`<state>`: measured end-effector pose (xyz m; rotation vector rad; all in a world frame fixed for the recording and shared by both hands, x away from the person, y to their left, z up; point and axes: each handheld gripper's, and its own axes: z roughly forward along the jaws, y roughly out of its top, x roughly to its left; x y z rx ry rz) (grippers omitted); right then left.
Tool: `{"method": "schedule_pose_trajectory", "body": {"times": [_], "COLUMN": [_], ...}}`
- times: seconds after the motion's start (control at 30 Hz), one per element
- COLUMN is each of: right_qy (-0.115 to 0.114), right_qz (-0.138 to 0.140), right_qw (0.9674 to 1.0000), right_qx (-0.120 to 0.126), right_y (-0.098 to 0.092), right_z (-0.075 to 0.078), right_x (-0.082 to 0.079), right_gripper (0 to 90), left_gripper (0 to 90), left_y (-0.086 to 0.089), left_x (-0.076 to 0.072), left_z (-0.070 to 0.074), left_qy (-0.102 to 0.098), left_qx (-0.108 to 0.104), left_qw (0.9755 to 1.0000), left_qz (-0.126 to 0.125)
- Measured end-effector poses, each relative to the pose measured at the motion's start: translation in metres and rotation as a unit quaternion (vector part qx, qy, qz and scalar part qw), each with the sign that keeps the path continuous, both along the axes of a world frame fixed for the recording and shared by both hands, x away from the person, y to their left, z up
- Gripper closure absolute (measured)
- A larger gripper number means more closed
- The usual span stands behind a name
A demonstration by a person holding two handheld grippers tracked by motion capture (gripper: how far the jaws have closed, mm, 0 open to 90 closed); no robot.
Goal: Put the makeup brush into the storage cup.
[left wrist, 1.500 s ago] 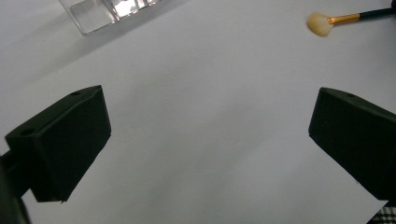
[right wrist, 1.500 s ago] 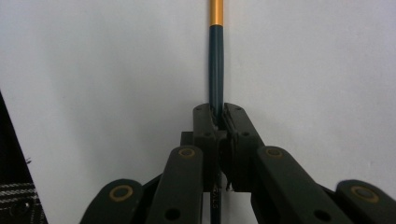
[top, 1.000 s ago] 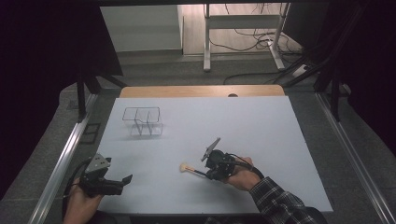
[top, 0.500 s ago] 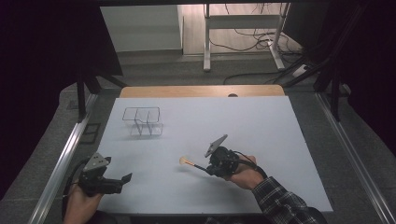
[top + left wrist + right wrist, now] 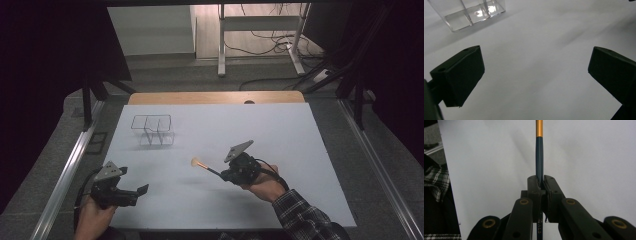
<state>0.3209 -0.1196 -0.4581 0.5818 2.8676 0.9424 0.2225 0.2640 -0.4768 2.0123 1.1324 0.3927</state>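
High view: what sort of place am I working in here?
Probably a lab or recording workspace, not a home: a bare white table framed by metal rails, loose cables on the floor behind, and dark curtains at the sides.

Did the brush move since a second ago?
Yes. The brush in the right gripper sits slightly higher in the high view, nearer the clear organizer.
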Motion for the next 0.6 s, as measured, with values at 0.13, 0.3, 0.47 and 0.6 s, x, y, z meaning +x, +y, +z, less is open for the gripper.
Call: {"method": "schedule_pose_trajectory", "body": {"times": [0.13,0.3,0.47,0.6], "right_qy": [0.0,-0.004,-0.013,-0.017], "right_qz": [-0.004,-0.002,-0.003,-0.005], "right_qw": [0.9999,0.9995,0.9988,0.9983], "right_qx": [0.011,0.03,0.047,0.055], "right_y": [-0.001,-0.002,-0.001,-0.001], "right_z": [0.003,0.006,0.01,0.013], "right_x": [-0.001,-0.002,-0.003,-0.003], "right_gripper": [84.7,84.7,84.7,84.7], "left_gripper": [1.1,0.0,0.0,0.0], "left_y": [-0.004,-0.011,-0.02,-0.028], "left_x": [0.002,0.004,0.007,0.01], "left_z": [0.003,0.004,0.006,0.008], "left_qy": [0.003,0.01,0.011,0.01], "left_qx": [-0.007,-0.027,-0.027,-0.027], "left_qw": [1.0,0.9995,0.9994,0.9993], "left_qz": [-0.003,-0.015,-0.021,-0.023]}}
